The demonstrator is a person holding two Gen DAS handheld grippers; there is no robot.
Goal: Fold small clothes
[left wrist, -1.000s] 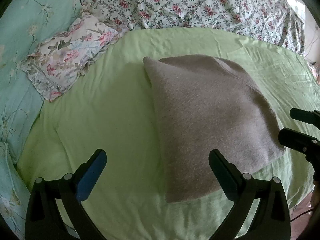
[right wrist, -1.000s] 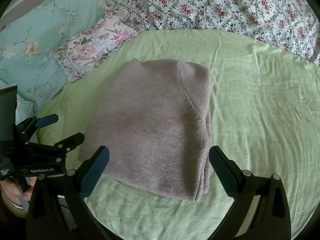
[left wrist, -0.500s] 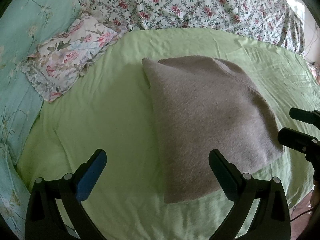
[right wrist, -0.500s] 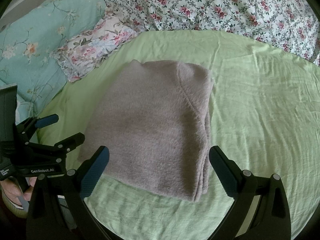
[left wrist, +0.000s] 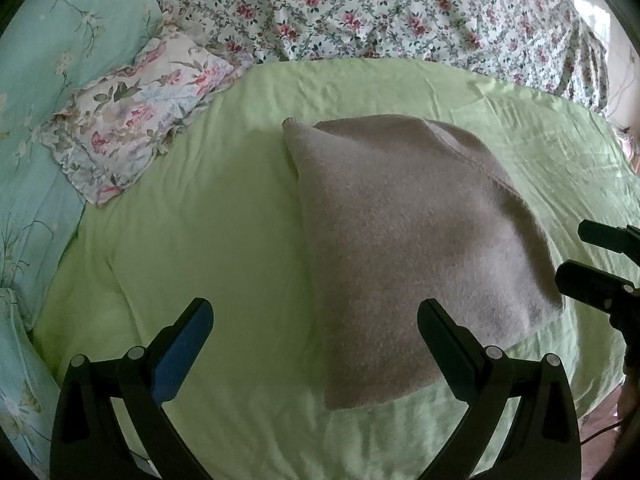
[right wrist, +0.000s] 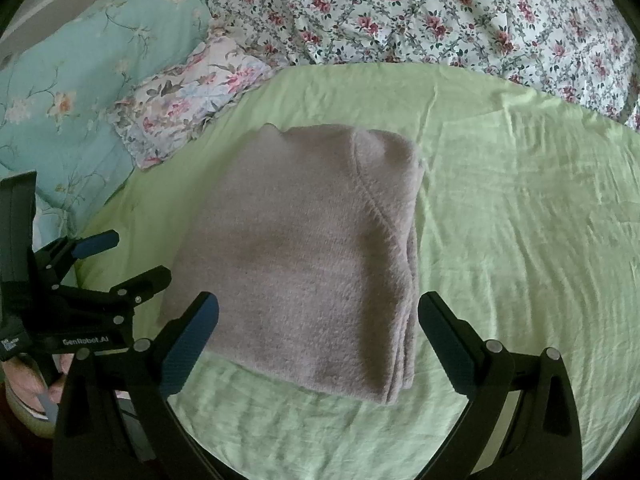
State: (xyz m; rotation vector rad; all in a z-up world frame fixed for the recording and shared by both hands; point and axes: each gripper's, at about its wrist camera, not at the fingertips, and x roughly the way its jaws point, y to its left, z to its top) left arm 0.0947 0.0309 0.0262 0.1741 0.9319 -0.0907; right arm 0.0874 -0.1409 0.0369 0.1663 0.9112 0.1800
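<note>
A grey fuzzy garment [left wrist: 412, 248] [right wrist: 312, 264] lies folded into a thick rectangle on the green bedsheet [left wrist: 208, 240] [right wrist: 520, 220]. Its stacked edges show along the right side in the right wrist view. My left gripper [left wrist: 316, 320] hovers open above the near left of the garment, holding nothing. My right gripper [right wrist: 320, 316] is open above the garment's near edge, also holding nothing. The right gripper's fingers [left wrist: 588, 284] reach in from the right edge of the left wrist view. The left gripper [right wrist: 124, 260] appears at the left of the right wrist view.
A floral frilled pillow [left wrist: 136, 120] [right wrist: 188, 100] and a turquoise quilt [left wrist: 48, 52] [right wrist: 80, 80] lie at the back left. A rose-patterned blanket [left wrist: 380, 8] [right wrist: 440, 16] runs across the back. A person's foot in a sandal [right wrist: 24, 384] is by the bed's near left edge.
Both grippers have drifted slightly nearer the garment. The garment itself has not moved and both grippers stay open.
</note>
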